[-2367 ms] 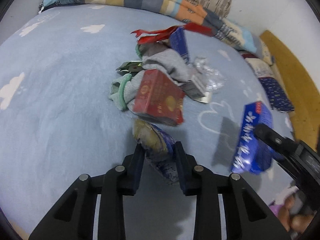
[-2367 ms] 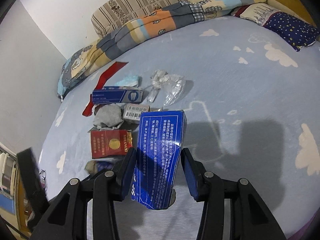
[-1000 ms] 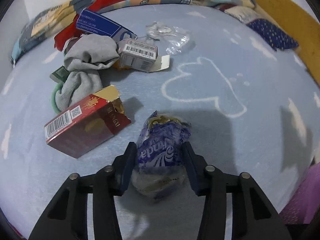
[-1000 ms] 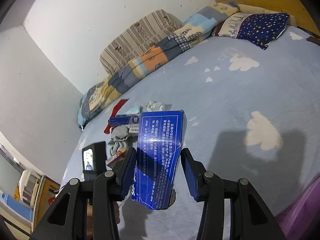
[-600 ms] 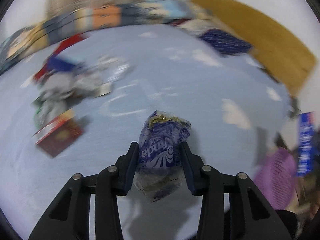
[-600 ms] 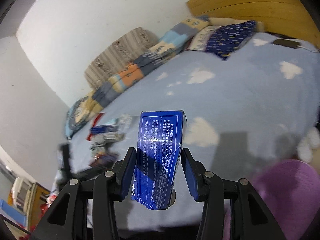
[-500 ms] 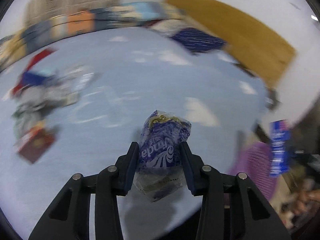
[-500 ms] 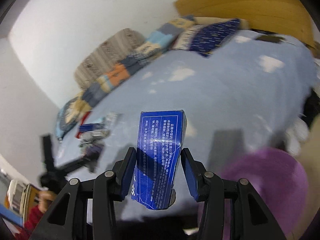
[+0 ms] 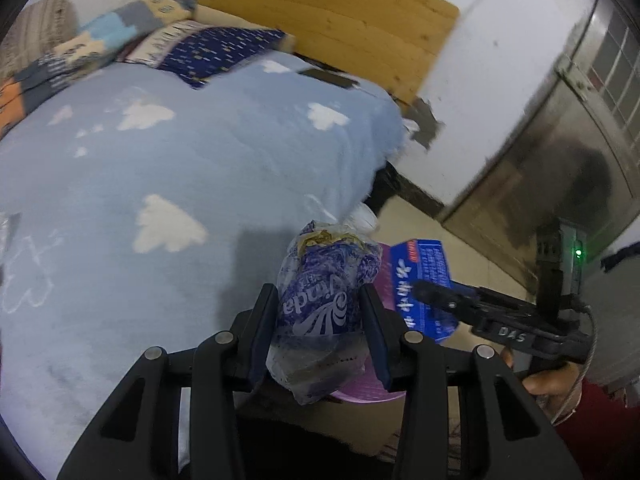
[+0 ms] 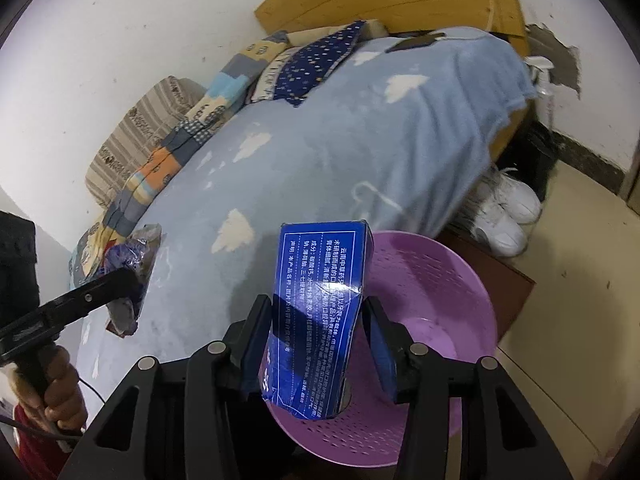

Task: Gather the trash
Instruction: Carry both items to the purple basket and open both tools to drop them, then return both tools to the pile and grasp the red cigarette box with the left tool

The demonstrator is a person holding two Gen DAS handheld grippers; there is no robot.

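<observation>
**Both grippers carry trash at the purple basket**

The left gripper [image 9: 320,332] pinches a crumpled clear plastic tissue wrapper printed in blue and white [image 9: 324,300] between its two black fingers, which press in on either side of it. The wrapper stands roughly upright, its open top showing something yellowish-brown inside, and it bulges below the fingers. In the left wrist view it hangs over the edge of the bed, partly in front of a round purple perforated plastic basket [image 9: 360,394], of which only a sliver shows beneath it.

The right gripper [image 10: 316,328] clamps a dented blue cardboard box with white printed text [image 10: 320,300]. The box stands on end and leans slightly to the right, its lower part torn. It is held above the near rim of the purple basket [image 10: 440,320], which sits on the floor right beside the bed. From the left wrist view, the same blue box [image 9: 424,284] appears just right of the wrapper, with the right gripper's fingers around it.

A light blue fleece blanket with white cloud shapes [image 10: 360,140] covers the bed. A dark blue starred pillow [image 9: 216,52] and a patchwork quilt [image 10: 180,152] lie at the wall, below a wooden headboard [image 9: 320,20]. White sneakers [image 10: 504,212] rest on the floor beyond the basket.
</observation>
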